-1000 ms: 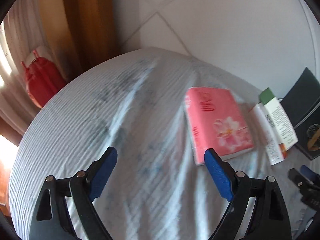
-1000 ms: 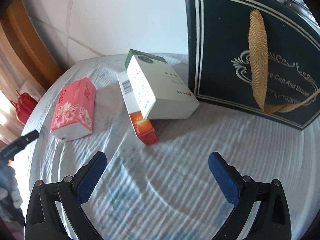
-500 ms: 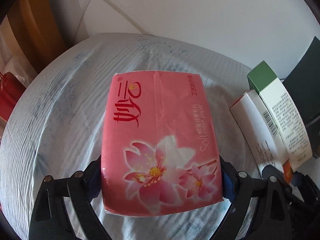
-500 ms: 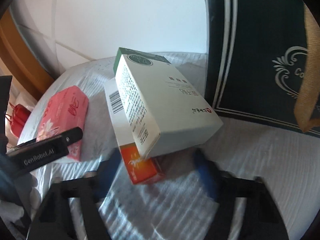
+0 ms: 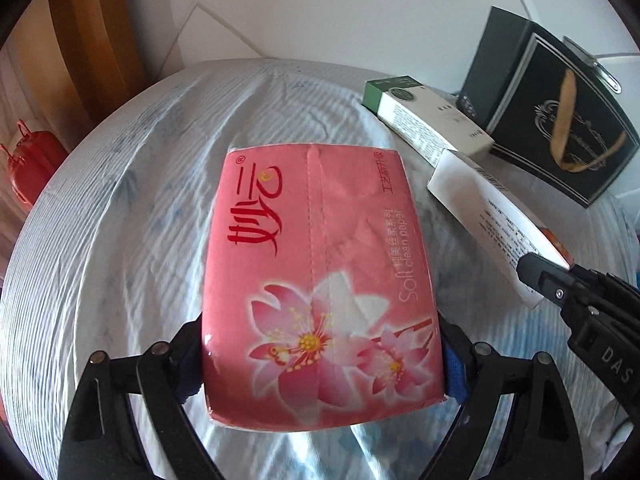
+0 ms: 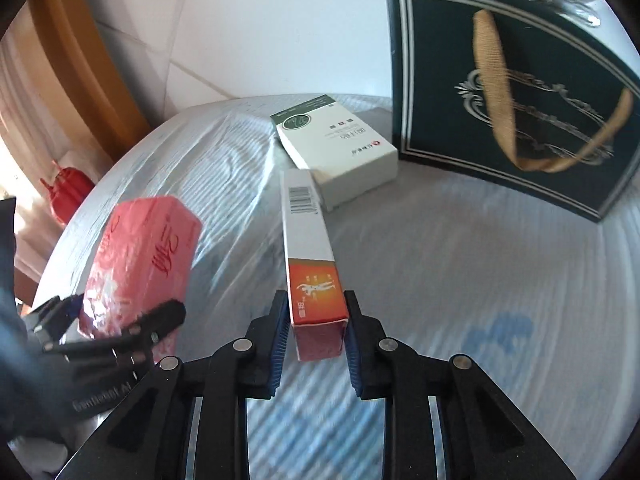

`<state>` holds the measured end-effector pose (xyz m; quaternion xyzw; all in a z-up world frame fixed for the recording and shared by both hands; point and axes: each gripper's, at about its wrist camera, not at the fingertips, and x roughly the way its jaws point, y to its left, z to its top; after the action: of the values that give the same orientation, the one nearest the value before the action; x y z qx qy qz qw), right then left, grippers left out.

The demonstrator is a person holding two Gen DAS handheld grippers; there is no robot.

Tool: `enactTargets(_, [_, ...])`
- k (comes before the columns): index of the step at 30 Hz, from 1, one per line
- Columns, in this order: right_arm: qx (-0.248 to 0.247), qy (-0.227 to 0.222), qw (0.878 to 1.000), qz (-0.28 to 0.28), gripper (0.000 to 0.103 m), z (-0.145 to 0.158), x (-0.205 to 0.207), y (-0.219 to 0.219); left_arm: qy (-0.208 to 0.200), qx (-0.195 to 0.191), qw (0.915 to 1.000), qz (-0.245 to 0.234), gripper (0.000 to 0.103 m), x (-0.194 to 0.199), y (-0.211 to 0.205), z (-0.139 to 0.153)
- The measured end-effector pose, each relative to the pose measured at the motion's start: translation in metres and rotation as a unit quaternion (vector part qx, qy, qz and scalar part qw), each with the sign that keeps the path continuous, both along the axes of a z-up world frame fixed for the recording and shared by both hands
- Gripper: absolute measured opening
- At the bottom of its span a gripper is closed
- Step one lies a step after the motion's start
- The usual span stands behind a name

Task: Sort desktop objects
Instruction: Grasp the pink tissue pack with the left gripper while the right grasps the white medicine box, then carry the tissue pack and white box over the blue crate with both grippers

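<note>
**Both hand-held grippers gripping packs over the bench**

White tiled wall [image 5: 360, 8] is standing behind a round bench [image 5: 100, 240] covered in a pale, blue-striped cloth [image 6: 460, 280], with a brown wooden frame [image 5: 92, 48] to the left and a red object [image 5: 28, 164] sitting beyond the bench edge.

Left hand-held gripper [image 5: 320, 356] is holding the pink tissue pack [image 5: 316, 280] by its near end, the pads pressing on the pack's two long sides with the jaws standing wide around it. In the right wrist view the same pack [image 6: 140, 264] is showing at the left, tilted and seemingly clear of the cloth, with the left hand-held gripper [image 6: 112, 328] blurred beneath it.

Right hand-held gripper [image 6: 316, 328] is clamping the near, orange end of a long narrow box [image 6: 308, 240]; its jaws have just been closing and are now standing narrow, pads tight on both sides of the box. The box is pointing away towards the wall, its white barcoded end lying just beside a white box [image 6: 340, 152] with a dark green end. In the left wrist view the narrow box [image 5: 492, 220] is slanting at the right, with the right hand-held gripper [image 5: 560, 284] at its lower end.

Behind the white box a dark gift bag [image 6: 520, 92] with a tan ribbon handle [image 6: 496, 88] is standing upright near the wall, a metal clip [image 6: 560, 0] showing at its top edge.
</note>
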<state>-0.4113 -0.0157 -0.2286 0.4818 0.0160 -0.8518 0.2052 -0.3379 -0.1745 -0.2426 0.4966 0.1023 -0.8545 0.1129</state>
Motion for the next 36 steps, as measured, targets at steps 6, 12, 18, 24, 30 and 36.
enactTargets(6, [-0.007, 0.015, 1.000, -0.003, 0.023, 0.032, 0.056, 0.024, 0.031, 0.001, 0.9994, -0.016, 0.091, 0.049, 0.033, 0.040])
enactTargets(12, [-0.014, 0.056, 0.998, -0.012, 0.023, 0.083, 0.113, 0.055, 0.063, 0.004, 0.9970, -0.044, 0.091, 0.094, 0.068, 0.086])
enactTargets(18, [-0.022, 0.109, 0.993, -0.041, 0.023, 0.141, 0.175, 0.097, 0.109, -0.006, 0.9903, -0.086, 0.091, 0.139, 0.114, 0.138])
enactTargets(24, [-0.019, 0.166, 0.983, -0.077, 0.023, 0.195, 0.228, 0.148, 0.150, -0.007, 0.9798, -0.132, 0.091, 0.175, 0.170, 0.185])
enactTargets(30, [-0.008, 0.227, 0.966, -0.120, 0.023, 0.252, 0.272, 0.214, 0.189, -0.010, 0.9649, -0.183, 0.091, 0.200, 0.241, 0.231])
enactTargets(36, [0.011, 0.282, 0.944, -0.172, 0.023, 0.310, 0.310, 0.287, 0.235, -0.010, 0.9419, -0.240, 0.091, 0.216, 0.329, 0.279])
